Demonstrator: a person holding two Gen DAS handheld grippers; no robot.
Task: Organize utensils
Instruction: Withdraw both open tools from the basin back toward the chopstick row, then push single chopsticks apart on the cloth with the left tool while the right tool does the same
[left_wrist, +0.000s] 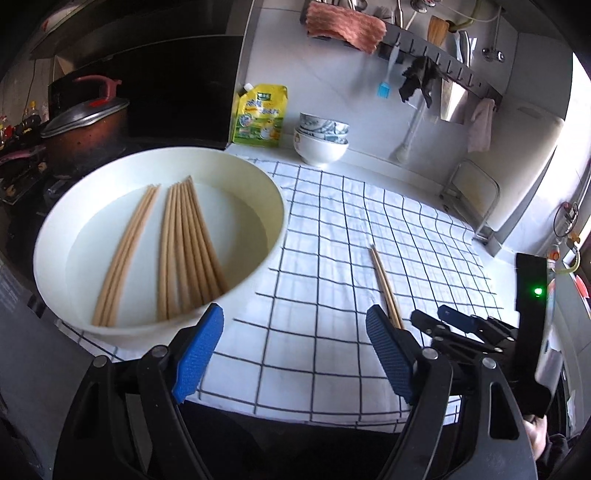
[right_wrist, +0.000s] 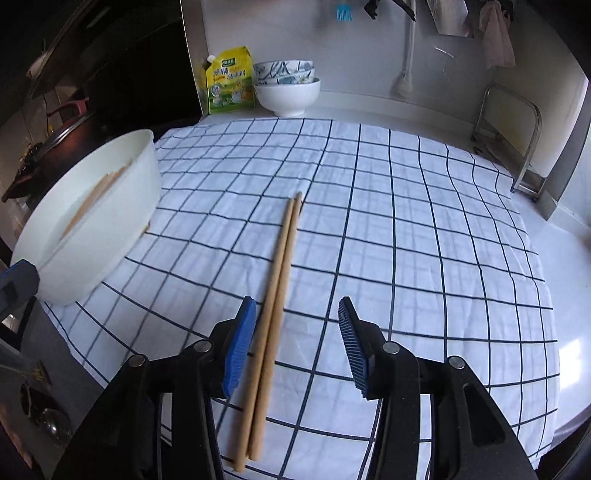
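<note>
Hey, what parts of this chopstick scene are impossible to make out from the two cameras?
- Chopsticks in the white bowl: left wrist view, motion blur prevents an exact count.
- Pair of chopsticks on the checked cloth: left wrist view, near ends hidden behind the left gripper finger.

White countertop under a white cloth with a dark grid. Pale tiled wall behind, with a dark hook rail (pink rag, blue brush and dark cloth hanging). Black panel to the left. Bright daylight from the right edge.
</note>
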